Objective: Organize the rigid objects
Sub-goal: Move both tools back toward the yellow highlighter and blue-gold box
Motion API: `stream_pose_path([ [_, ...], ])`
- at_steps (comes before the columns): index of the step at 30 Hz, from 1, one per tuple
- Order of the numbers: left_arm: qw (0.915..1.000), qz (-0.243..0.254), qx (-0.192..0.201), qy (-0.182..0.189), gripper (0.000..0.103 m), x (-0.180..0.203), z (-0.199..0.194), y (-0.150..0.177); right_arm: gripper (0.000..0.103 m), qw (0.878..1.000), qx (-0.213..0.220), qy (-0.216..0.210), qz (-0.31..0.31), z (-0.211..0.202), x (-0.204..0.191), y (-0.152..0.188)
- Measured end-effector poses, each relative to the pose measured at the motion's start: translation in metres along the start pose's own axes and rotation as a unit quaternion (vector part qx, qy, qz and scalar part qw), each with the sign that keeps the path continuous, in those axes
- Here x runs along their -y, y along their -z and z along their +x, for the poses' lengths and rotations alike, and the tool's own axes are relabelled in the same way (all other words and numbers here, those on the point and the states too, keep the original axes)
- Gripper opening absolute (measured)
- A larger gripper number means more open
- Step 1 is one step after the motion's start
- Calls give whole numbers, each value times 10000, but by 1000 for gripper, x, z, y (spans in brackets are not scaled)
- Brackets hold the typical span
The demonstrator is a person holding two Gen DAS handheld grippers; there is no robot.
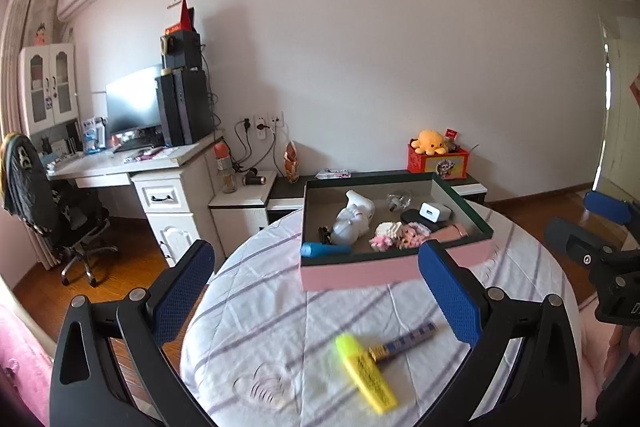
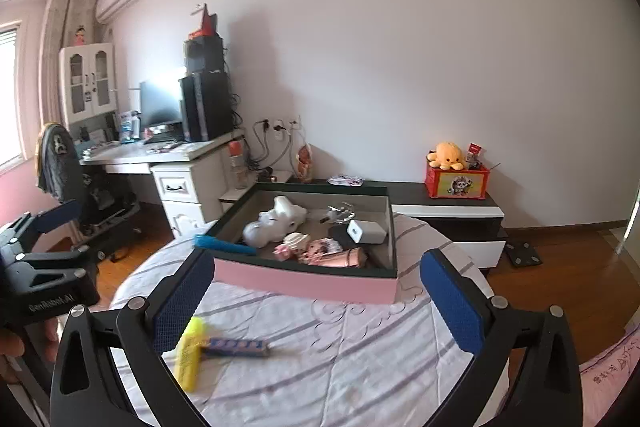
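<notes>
Now you hover both grippers, left gripper [image 1: 316, 291] and right gripper [image 2: 318, 297], wide open and empty; next, probably grasp the yellow highlighter [image 1: 366, 373] for the pink box [image 1: 360, 273].

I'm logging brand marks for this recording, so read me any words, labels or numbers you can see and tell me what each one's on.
"GenRobot.AI": white lettering on the left gripper body, seen from the right wrist view.
Print on the yellow highlighter: too blurred to read.
Pattern on the ruler: unreadable.
Red storage box: shows a cartoon picture, no readable text.
Right gripper lettering: cut off, unreadable.
</notes>
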State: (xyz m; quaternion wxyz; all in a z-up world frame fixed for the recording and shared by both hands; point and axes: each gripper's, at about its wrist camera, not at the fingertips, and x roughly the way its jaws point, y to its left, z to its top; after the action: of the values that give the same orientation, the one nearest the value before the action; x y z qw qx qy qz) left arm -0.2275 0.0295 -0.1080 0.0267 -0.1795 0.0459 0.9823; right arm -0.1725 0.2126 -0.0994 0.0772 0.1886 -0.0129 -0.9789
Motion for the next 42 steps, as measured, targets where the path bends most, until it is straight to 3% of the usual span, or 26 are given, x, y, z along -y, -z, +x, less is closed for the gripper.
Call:
stream_pose_path([
  [7, 9996, 170, 237, -37, 103, 3, -55, 9, 103, 9999, 57, 4, -90, -42, -15, 11],
  [14, 9986, 16, 527, -15, 103, -3, -93, 7, 103, 9997, 160, -39, -158, -74, -27, 16],
  [27, 9982, 166, 574, -23, 103, 3, -110, 9, 103, 9996, 168, -78, -208, -87, -33, 22],
  [34, 9992, 273, 266, 82, 103, 14, -81, 17, 103, 9999, -69, 17, -138, -68, -23, 31],
  [39, 9982, 413, -296, 312, 103, 24, -42, 41, 103, 9991, -400, 105, -35, -43, -10, 43],
  [42, 9941, 403, -848, 533, 103, 30, -9, 63, 103, 9979, -627, 153, 51, -24, -1, 52],
])
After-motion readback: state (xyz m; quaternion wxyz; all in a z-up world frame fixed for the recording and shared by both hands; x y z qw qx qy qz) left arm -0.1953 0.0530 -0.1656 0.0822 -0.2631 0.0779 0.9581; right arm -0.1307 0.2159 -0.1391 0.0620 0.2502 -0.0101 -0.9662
